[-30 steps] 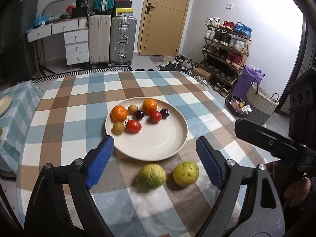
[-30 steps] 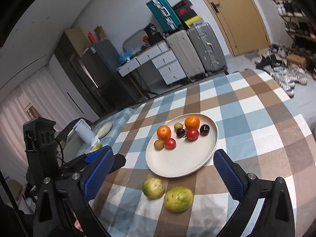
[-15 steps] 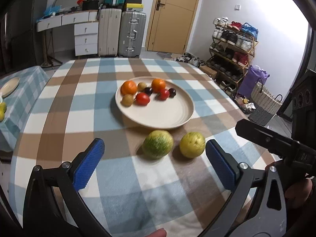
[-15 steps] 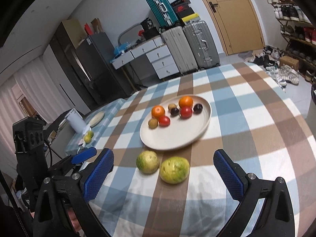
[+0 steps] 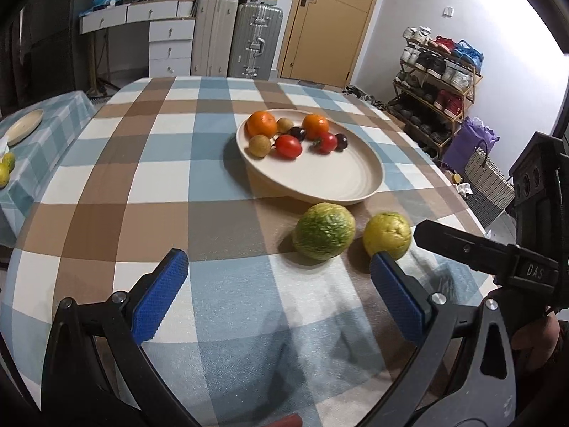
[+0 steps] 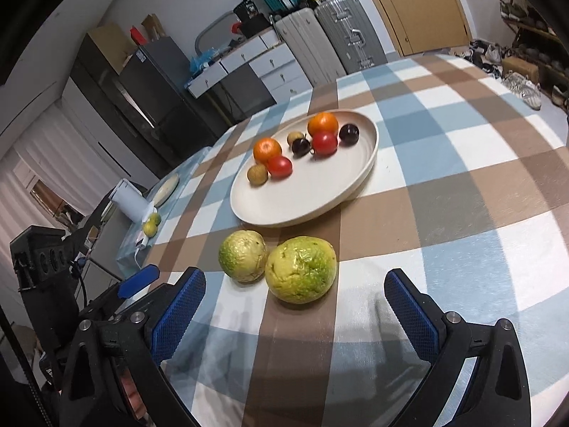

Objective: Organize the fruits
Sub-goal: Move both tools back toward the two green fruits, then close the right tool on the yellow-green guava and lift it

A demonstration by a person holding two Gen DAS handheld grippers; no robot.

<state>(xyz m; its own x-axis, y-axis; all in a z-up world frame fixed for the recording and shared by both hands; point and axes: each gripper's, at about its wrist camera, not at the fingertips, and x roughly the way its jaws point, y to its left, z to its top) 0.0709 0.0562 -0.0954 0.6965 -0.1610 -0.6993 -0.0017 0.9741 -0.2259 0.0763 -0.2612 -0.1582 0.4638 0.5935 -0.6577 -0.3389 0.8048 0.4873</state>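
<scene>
Here, two green-yellow fruits lie side by side on the checked desk, just in front of the plate of small fruit. Both tongs gape empty: the left tongs, just widened, and the right tongs, nearest those fruits.

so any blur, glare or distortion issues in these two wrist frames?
Left wrist: blown-out glare at the upper right by the shoe rack, slight motion blur on the greener fruit, fisheye bends the checked tablecloth. Right wrist: no glare, plate and yellower fruit fairly sharp, dark vignette at the corners, same bending.
</scene>
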